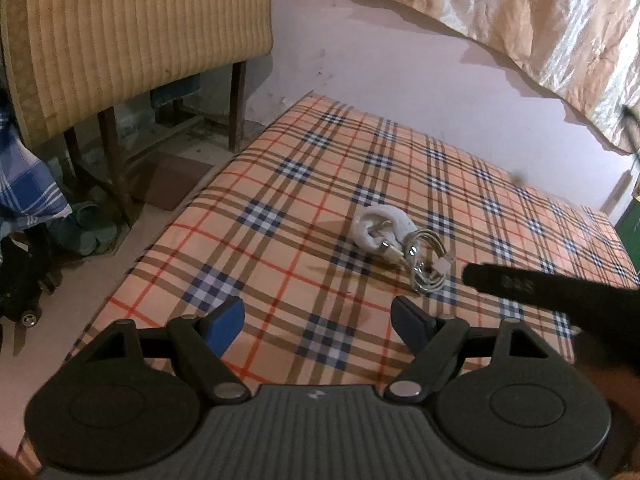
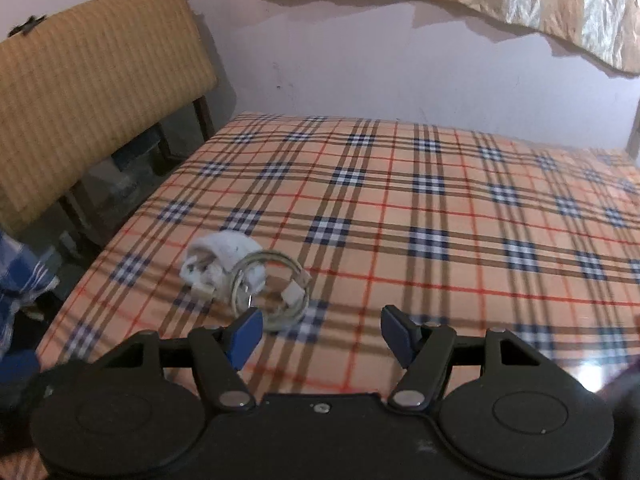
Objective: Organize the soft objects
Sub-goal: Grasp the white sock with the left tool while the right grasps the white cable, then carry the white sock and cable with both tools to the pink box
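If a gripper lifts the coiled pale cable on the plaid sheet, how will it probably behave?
The coiled pale cable is thin and wound in loose loops, so it probably sags and may uncoil. It looks light for its size. Its loops seem to touch the rolled white cloth, which may be dragged along.

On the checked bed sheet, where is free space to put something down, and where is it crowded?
The orange plaid bed sheet is bare right of the coiled white cable and behind it toward the pink wall. It is crowded only where the crumpled white cloth touches the cable.
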{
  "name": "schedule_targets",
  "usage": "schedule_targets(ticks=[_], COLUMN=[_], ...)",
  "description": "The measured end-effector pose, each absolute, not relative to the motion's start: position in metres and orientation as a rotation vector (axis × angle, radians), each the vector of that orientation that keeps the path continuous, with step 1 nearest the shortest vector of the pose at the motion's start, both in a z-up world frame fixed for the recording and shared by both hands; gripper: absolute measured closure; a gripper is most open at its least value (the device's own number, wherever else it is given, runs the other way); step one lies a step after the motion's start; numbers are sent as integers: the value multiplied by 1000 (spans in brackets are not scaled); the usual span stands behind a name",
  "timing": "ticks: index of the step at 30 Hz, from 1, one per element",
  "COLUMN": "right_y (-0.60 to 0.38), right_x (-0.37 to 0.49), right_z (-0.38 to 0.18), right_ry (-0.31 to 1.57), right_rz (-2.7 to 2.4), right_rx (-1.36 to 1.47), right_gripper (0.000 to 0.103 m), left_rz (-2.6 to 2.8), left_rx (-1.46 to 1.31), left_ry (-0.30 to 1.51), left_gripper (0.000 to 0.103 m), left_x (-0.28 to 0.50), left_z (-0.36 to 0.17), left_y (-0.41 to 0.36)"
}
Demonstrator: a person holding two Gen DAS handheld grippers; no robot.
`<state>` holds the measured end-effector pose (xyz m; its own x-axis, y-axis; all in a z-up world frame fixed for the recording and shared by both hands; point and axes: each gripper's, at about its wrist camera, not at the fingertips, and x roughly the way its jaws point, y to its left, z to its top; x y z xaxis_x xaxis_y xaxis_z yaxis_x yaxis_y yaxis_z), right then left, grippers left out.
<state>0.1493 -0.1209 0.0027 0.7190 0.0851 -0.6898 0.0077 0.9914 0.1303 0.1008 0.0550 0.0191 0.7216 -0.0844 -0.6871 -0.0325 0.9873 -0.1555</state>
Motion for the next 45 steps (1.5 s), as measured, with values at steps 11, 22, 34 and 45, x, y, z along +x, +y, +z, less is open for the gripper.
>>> schedule_targets(ticks=[11, 22, 34, 45], right_y=[-110, -141, -149, -138], right_x=[203, 159, 134, 110], right_z=[-38, -23, -9, 16], right_ry=[803, 775, 707, 665], right_rz=[9, -74, -3, 86], right_rx=[137, 213, 171, 143], right_gripper=[47, 80, 80, 80], left_rz=[-63, -136, -149, -112], left_rx=[-138, -62, 85, -4], left_ry=[762, 756, 749, 694], left_gripper=[19, 11, 63, 75], left_x=[138, 179, 221, 134], left_z=[8, -5, -40, 19], left_y=[60, 26, -7, 20])
